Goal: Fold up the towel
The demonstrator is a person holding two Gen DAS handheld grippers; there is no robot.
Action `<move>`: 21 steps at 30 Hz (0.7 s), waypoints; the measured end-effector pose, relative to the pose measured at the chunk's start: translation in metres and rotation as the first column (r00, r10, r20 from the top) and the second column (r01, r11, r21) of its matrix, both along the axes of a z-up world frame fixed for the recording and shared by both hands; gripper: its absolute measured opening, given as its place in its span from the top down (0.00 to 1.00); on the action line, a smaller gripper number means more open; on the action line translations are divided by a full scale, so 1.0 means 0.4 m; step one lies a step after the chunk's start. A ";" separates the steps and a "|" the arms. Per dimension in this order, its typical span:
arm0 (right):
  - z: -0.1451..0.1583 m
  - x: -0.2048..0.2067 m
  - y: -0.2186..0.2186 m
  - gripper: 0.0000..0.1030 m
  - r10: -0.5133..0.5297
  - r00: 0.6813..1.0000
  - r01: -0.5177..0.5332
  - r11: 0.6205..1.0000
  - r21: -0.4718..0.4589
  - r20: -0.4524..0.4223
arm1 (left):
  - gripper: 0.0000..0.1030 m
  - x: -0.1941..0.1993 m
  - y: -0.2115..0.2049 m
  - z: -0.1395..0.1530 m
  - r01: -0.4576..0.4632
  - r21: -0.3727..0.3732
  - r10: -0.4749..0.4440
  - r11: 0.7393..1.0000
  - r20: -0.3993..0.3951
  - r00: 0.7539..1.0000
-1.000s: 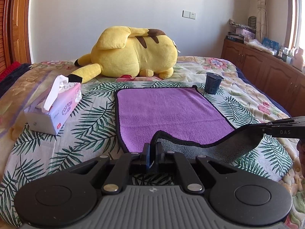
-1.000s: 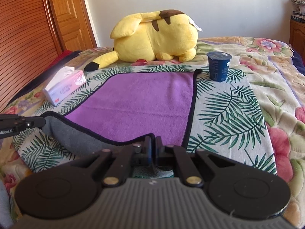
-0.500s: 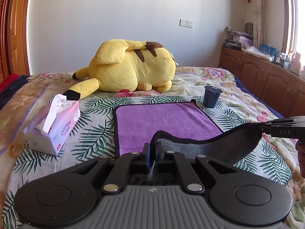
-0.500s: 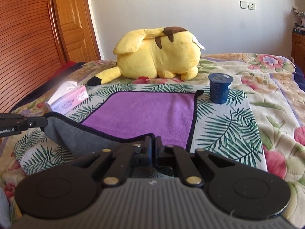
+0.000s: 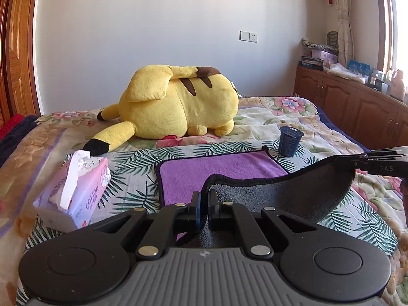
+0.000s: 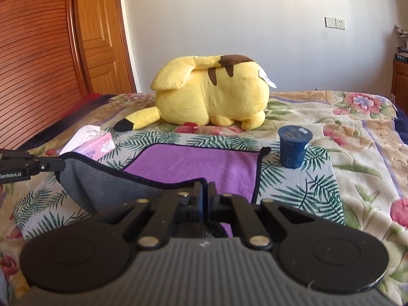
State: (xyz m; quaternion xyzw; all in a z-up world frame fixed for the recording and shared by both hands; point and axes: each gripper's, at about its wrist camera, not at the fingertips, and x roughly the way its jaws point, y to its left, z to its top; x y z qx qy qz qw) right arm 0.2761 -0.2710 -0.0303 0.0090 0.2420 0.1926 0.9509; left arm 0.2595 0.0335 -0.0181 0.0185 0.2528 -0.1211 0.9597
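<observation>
A purple towel (image 5: 216, 173) with a grey underside and black trim lies on the bed; it also shows in the right wrist view (image 6: 193, 165). Its near edge is lifted, grey side up, and sags between both grippers. My left gripper (image 5: 204, 199) is shut on the near left corner. My right gripper (image 6: 204, 191) is shut on the near right corner. Each gripper shows at the edge of the other's view, the right one (image 5: 357, 162) and the left one (image 6: 60, 164). The far half of the towel lies flat.
A yellow plush toy (image 5: 176, 104) lies behind the towel. A dark blue cup (image 5: 289, 142) stands by the towel's far right corner. A pink tissue box (image 5: 76, 191) sits to the left. Wooden cabinets (image 5: 357, 107) line the right wall, a wooden door (image 6: 99, 33) the left.
Both grippers have lifted the near edge of the towel higher and carried it forward over the flat part. Less purple surface shows than before.
</observation>
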 end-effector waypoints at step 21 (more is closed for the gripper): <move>0.067 0.136 0.027 0.96 0.027 0.993 -0.020 0.998 -0.061 0.115 | 1.00 0.164 0.006 0.066 0.015 0.062 -0.018 0.998 0.056 0.998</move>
